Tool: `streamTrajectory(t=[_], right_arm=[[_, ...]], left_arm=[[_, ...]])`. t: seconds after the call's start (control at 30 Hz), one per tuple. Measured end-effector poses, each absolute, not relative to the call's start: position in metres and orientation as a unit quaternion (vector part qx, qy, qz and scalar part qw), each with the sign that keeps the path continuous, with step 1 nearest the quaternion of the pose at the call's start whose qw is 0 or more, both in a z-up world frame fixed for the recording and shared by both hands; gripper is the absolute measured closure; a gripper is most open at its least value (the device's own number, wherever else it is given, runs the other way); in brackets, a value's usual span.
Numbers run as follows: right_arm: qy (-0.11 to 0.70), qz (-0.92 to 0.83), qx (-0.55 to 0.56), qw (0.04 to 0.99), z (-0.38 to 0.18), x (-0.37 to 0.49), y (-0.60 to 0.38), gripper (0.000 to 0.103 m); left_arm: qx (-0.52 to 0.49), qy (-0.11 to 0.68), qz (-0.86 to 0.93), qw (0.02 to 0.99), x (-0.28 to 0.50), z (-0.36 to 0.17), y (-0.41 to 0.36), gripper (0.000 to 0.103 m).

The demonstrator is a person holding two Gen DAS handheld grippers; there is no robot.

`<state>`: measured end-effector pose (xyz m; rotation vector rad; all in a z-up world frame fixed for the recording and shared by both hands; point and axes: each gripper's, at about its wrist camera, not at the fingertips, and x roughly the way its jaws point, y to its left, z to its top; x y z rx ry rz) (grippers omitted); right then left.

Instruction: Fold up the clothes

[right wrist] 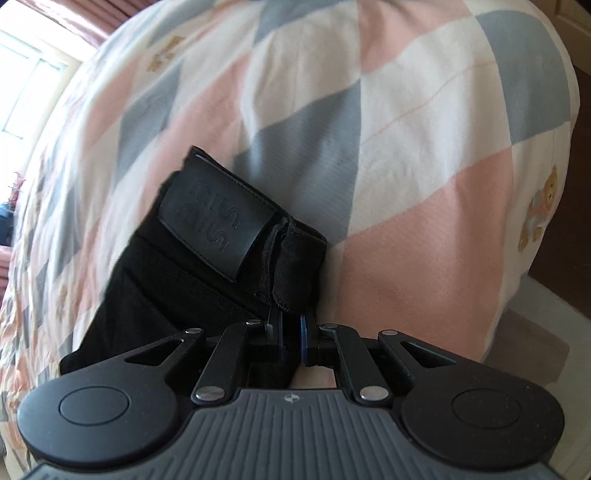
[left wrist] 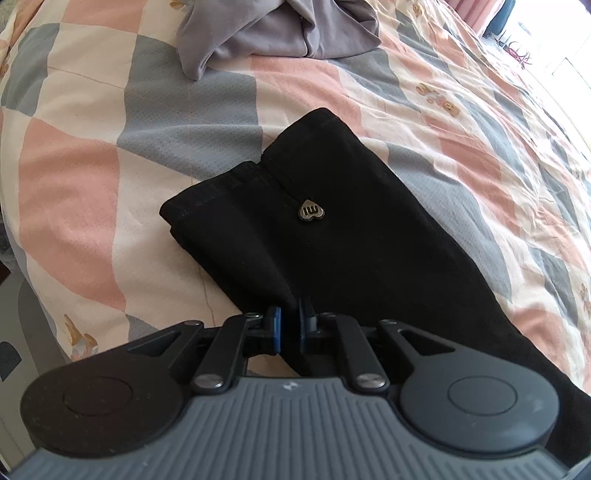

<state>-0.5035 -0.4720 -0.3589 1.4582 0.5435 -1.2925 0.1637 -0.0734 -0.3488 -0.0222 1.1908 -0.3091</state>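
Note:
Black trousers (left wrist: 332,240) lie folded lengthwise on the checked bedspread (left wrist: 74,184), with a small metal heart charm (left wrist: 312,212) on top. My left gripper (left wrist: 290,325) is shut on the near edge of the leg end. In the right wrist view the waistband end of the trousers (right wrist: 177,280) shows with a black leather label (right wrist: 218,225). My right gripper (right wrist: 291,332) is shut on the waistband edge.
A crumpled grey garment (left wrist: 273,33) lies at the far side of the bed. The bed edge and floor show at the right of the right wrist view (right wrist: 546,325). A bright window (right wrist: 26,85) is at the far left.

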Motion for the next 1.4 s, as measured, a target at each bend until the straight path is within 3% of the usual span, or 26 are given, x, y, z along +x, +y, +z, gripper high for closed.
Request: streamTrajectory(t=[0.1,0.17,0.27,0.43,0.7,0.87,0.93,1.07,1.27,1.37,1.4], right_arm=[[0.240,-0.543,0.606,0.529,-0.356,-0.497,-0.478,0.089],[0.248,-0.545,0.594,0.537,-0.347,-0.495,-0.478,0.077],[0.260,-0.544,0.571,0.557,-0.334,-0.493,-0.476,0.067],[0.277,-0.531,0.565,0.568,-0.328,-0.488,-0.476,0.065],[0.313,-0.530,0.541,0.573,-0.317,-0.463,-0.479,0.064],[0.345,-0.506,0.509,0.605,-0.309,-0.404,-0.463,0.056],[0.362,-0.487,0.494,0.623,-0.307,-0.371,-0.454,0.054],[0.395,-0.448,0.462,0.656,-0.303,-0.305,-0.435,0.049],[0.431,-0.391,0.429,0.692,-0.299,-0.207,-0.405,0.044],[0.429,-0.378,0.440,0.693,-0.299,-0.171,-0.384,0.039],[0.431,-0.376,0.442,0.691,-0.299,-0.163,-0.376,0.037]], left_arm=[[-0.017,0.558,-0.146,0.817,0.161,-0.344,-0.069,0.090],[-0.038,0.557,-0.141,0.818,0.159,-0.342,-0.059,0.088],[-0.077,0.556,-0.126,0.818,0.157,-0.342,-0.042,0.085],[-0.154,0.551,-0.089,0.816,0.172,-0.350,-0.022,0.079],[-0.120,0.550,-0.107,0.819,0.191,-0.347,-0.014,0.081],[-0.126,0.523,-0.115,0.835,0.199,-0.318,0.012,0.077],[-0.096,0.519,-0.148,0.837,0.215,-0.309,0.008,0.072],[-0.042,0.524,-0.219,0.822,0.264,-0.314,-0.024,0.072],[0.067,0.538,-0.349,0.765,0.320,-0.333,-0.090,0.060],[0.088,0.555,-0.396,0.727,0.333,-0.345,-0.110,0.068],[0.098,0.554,-0.412,0.717,0.333,-0.346,-0.114,0.089]])
